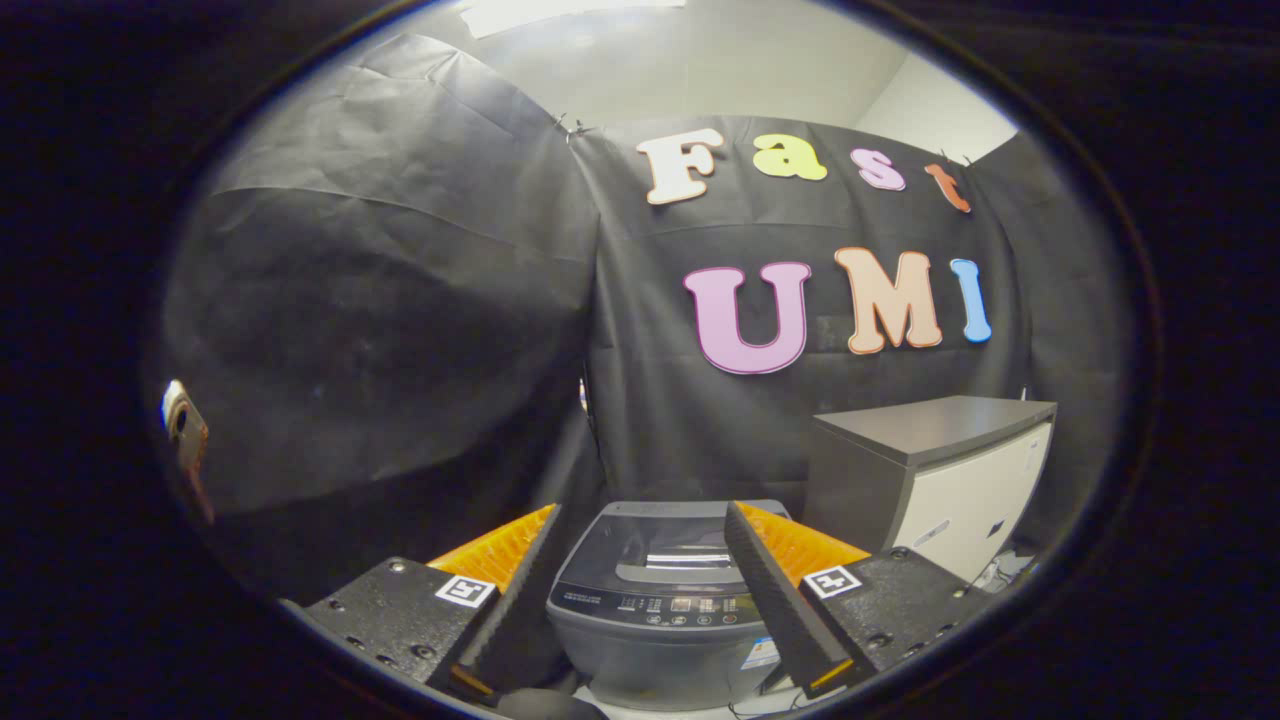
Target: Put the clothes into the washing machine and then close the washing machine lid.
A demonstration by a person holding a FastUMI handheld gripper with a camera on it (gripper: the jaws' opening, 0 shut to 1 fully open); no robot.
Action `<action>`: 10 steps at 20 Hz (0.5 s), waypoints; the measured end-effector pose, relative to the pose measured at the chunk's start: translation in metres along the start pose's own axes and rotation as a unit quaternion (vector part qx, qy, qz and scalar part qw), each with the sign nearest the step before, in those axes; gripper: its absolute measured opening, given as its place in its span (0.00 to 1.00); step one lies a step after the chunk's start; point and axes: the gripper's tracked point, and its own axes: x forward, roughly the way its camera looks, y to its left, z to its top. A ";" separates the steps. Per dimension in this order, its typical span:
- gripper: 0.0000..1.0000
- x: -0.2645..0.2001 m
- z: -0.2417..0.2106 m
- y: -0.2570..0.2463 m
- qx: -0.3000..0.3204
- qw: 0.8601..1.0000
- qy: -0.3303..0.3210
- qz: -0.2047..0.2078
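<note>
Spreading wide, the gripper (640, 590) holds nothing; its two fingers stand well apart, pointing forward and somewhat downward at the washing machine (660, 620). The machine sits between the fingers and just beyond them, roughly centred on the gap and lower than the fingertips. Its lid (665, 550) lies flat and closed over the tub, with the control panel (660, 605) along the near edge, facing the gripper. No clothes can be made out, and the tub contents are hidden by the lid. A closed lid fits two stages: laundry waiting elsewhere, or laundry already inside and the lid lowered. Approach to the lid would run straight ahead and down. Beside the machine, on its right, stands a grey-topped cabinet (940, 480) with a pale front. Black cloth (400, 330) walls the booth behind both.
</note>
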 end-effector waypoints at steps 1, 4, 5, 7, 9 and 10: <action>0.96 0.000 0.001 0.001 0.001 1.000 0.000 0.001; 0.96 -0.002 0.004 0.001 0.002 1.000 -0.004 0.001; 0.96 -0.001 0.002 0.002 0.005 1.000 -0.002 0.003; 0.96 -0.002 0.001 0.003 0.005 1.000 -0.001 0.003; 0.96 -0.002 0.001 0.004 0.003 1.000 -0.001 0.003; 0.96 -0.001 -0.001 0.006 0.002 1.000 0.003 0.005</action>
